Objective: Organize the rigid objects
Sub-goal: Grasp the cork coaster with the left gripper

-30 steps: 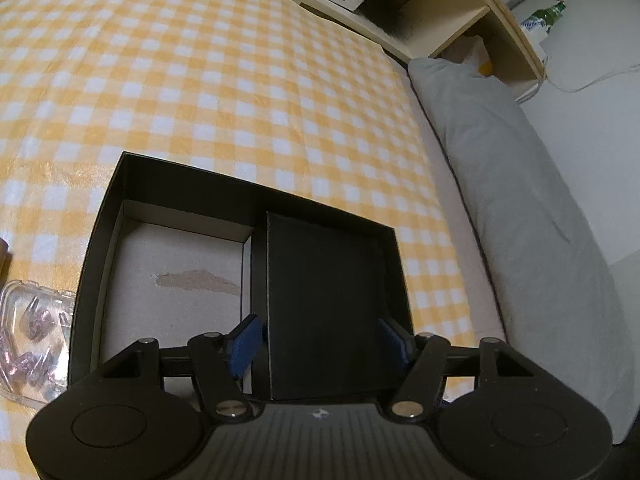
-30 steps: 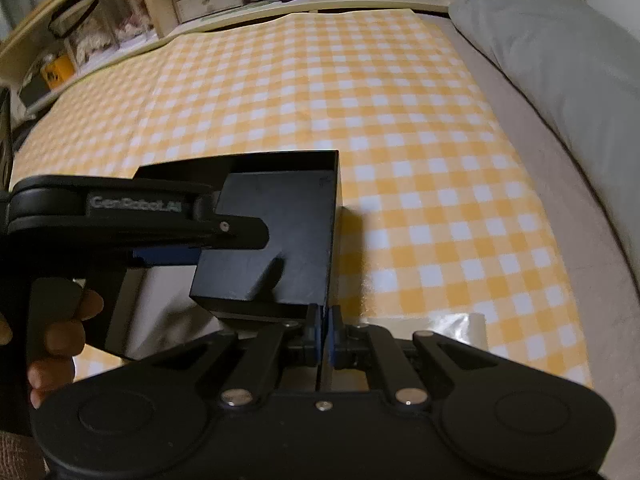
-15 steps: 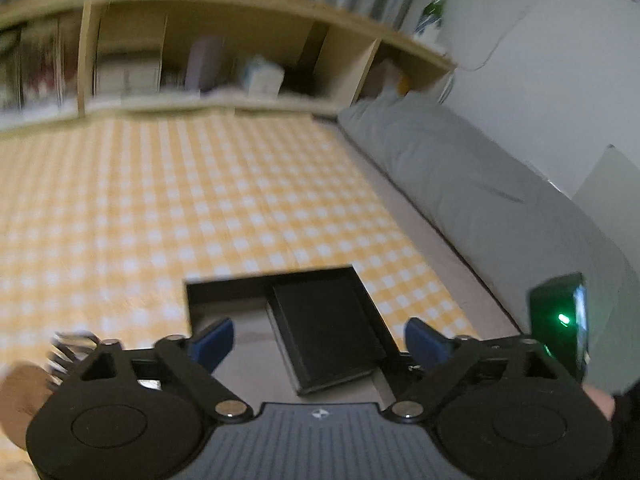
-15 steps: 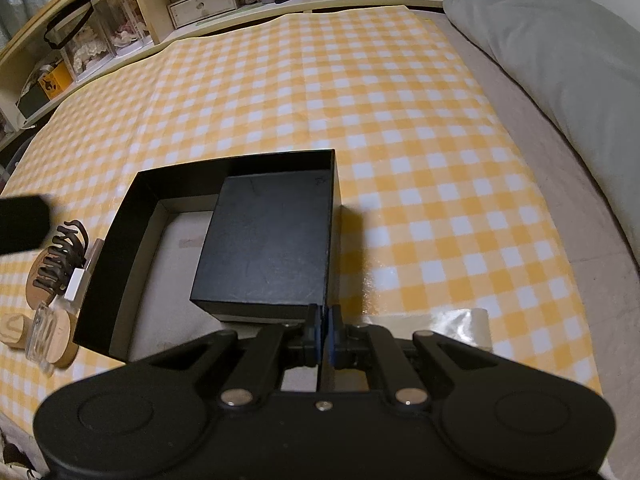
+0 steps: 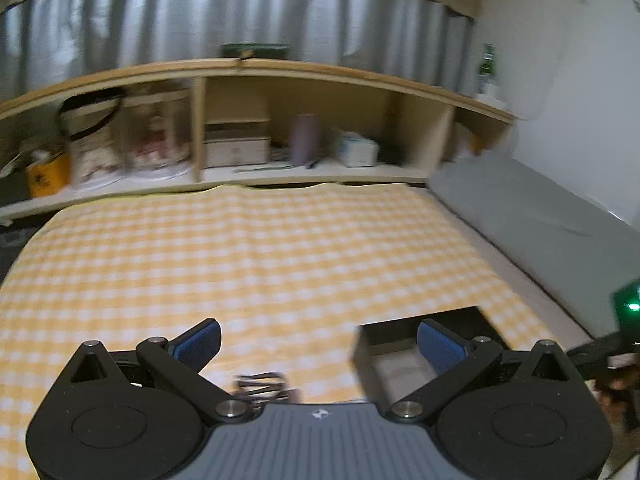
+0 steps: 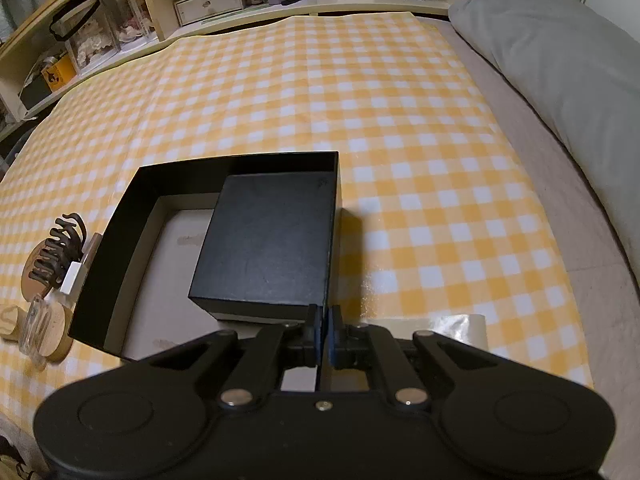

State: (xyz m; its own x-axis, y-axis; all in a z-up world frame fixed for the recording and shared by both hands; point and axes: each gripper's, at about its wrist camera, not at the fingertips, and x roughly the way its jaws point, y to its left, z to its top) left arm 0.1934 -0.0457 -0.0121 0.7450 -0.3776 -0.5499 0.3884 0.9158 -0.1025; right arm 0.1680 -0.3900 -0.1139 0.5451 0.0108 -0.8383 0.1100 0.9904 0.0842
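Inside the open black tray (image 6: 120,248), a black box (image 6: 268,244) rests against its right wall. The right hand-held gripper (image 6: 323,330) pinches the tray's near wall; the left hand-held gripper (image 5: 320,344) is opening wide, empty.

The right gripper (image 6: 323,330) has its jaws pinched on the near wall of the open black tray (image 6: 120,236) at six o'clock. A closed black box (image 6: 268,244) sits in the tray's right half. At nine o'clock a dark hair claw (image 6: 56,252) lies on the yellow checked cloth (image 6: 360,92).
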